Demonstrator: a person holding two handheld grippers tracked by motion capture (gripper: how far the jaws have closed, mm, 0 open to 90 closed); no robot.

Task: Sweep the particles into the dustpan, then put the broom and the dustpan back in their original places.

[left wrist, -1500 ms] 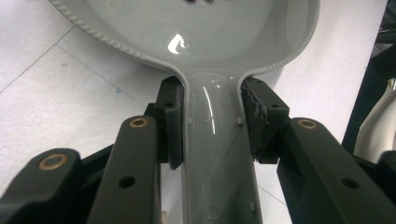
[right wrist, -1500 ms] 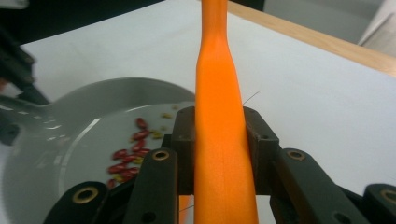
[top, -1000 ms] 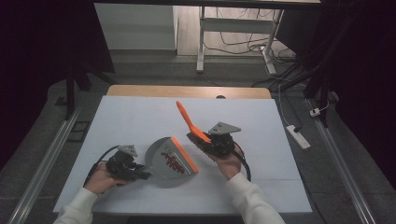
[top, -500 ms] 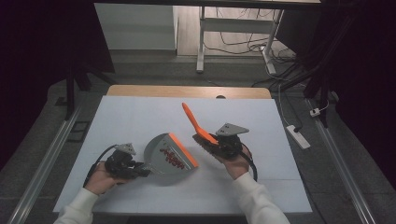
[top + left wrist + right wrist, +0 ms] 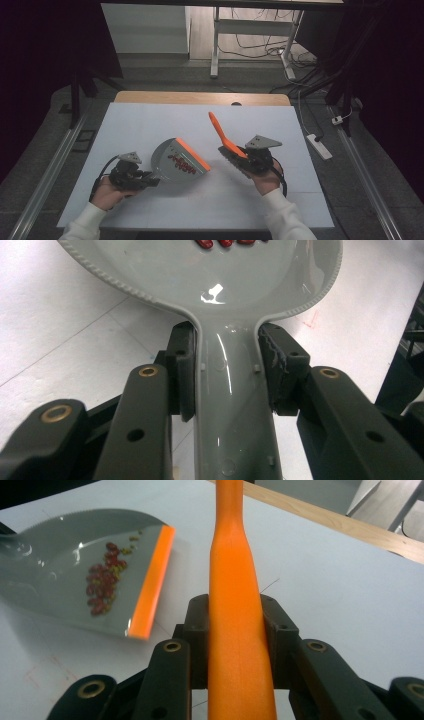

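Brush (image 5: 226, 141) in right gripper (image 5: 250, 159) shifted right, farther from dustpan (image 5: 179, 161)

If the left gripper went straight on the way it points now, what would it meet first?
The left gripper, shut on the grey dustpan, points right across the table. Pushing on, it would probably bring the pan toward the orange brush in the right gripper; depth is uncertain.

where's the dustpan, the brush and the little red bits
dustpan (image 5: 172, 159): high view, on its grey pan floor.
brush (image 5: 235, 605): right gripper view, on its orange handle between the jaws.
red bits (image 5: 101, 587): right gripper view, on the pile lying in the dustpan.
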